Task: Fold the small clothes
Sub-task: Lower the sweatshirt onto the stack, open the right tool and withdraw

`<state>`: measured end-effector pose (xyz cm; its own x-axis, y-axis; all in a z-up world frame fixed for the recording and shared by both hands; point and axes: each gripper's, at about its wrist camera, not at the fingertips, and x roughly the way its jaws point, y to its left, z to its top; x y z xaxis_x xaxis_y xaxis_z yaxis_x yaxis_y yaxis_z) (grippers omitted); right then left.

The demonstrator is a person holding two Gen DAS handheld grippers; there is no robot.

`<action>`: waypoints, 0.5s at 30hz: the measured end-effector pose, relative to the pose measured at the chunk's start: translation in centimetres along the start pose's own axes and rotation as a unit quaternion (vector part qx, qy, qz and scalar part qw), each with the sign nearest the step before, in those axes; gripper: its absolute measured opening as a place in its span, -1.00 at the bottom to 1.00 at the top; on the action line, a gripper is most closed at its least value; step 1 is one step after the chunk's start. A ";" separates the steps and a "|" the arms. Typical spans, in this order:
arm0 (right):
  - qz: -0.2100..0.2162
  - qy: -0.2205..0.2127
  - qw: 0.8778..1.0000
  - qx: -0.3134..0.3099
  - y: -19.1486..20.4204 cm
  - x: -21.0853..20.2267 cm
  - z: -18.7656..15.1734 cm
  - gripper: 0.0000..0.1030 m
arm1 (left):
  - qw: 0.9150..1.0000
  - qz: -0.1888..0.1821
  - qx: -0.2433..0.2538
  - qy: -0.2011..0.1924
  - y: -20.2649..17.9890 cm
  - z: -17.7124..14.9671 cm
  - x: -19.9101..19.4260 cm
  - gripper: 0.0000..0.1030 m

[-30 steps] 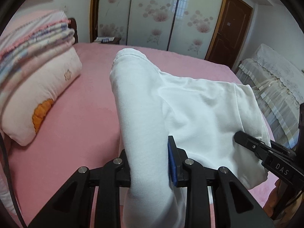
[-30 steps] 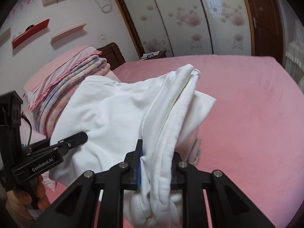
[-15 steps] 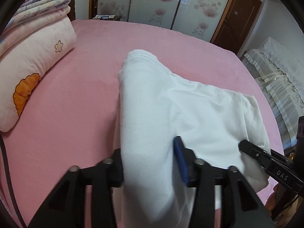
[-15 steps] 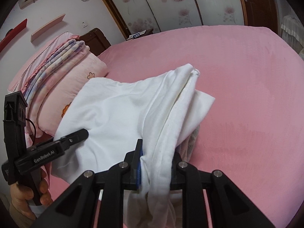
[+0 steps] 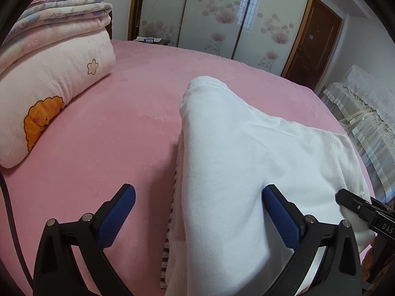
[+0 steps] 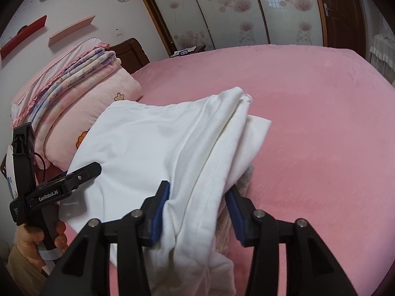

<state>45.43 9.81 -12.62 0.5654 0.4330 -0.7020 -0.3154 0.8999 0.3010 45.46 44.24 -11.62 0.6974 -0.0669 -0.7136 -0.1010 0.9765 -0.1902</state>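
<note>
A white garment (image 5: 234,153) lies folded on the pink bed (image 5: 111,148), with one folded edge running away from me. My left gripper (image 5: 198,192) straddles its near end; the jaws are opening wide and the blue pads (image 5: 118,212) stand clear of the cloth. In the right wrist view the same garment (image 6: 160,143) drapes between the jaws of my right gripper (image 6: 197,190), which are opening and no longer pinch it. A striped piece of clothing (image 5: 172,209) peeks out from under the white one. Each gripper shows in the other's view: the left gripper (image 6: 84,172) and the right gripper (image 5: 350,202).
A pink pillow (image 5: 49,93) with folded blankets (image 5: 61,7) on top sits at the left of the bed. Floral sliding doors (image 5: 222,19) stand behind the bed, and lace-covered furniture (image 5: 365,113) stands beside its right edge. A hand (image 6: 29,239) holds the left gripper's handle.
Both grippers came down with the white garment until it lay on the bed. The left jaws went from shut on the cloth to wide open; the right jaws parted in the last half second.
</note>
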 end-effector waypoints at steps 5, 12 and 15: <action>-0.016 -0.012 1.000 -0.018 0.1 -0.2 0.0 0.16 | 0.999 0.005 0.022 -0.022 -0.3 -0.3 0.0 1.00; -0.006 -0.036 0.999 -0.023 0.0 -3.0 0.0 0.18 | 0.993 0.075 0.076 -0.039 -2.9 -0.3 -3.0 0.99; -0.009 -0.068 0.997 -0.036 0.2 -5.6 -0.1 0.18 | 0.991 0.089 0.079 -0.069 -3.3 -0.1 -5.7 0.99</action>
<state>42.13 7.55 -8.68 0.6685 0.4239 -0.6111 -0.3551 0.9039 0.2386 41.70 41.38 -7.00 0.7693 0.1274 -0.6261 -0.1269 0.9909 0.0457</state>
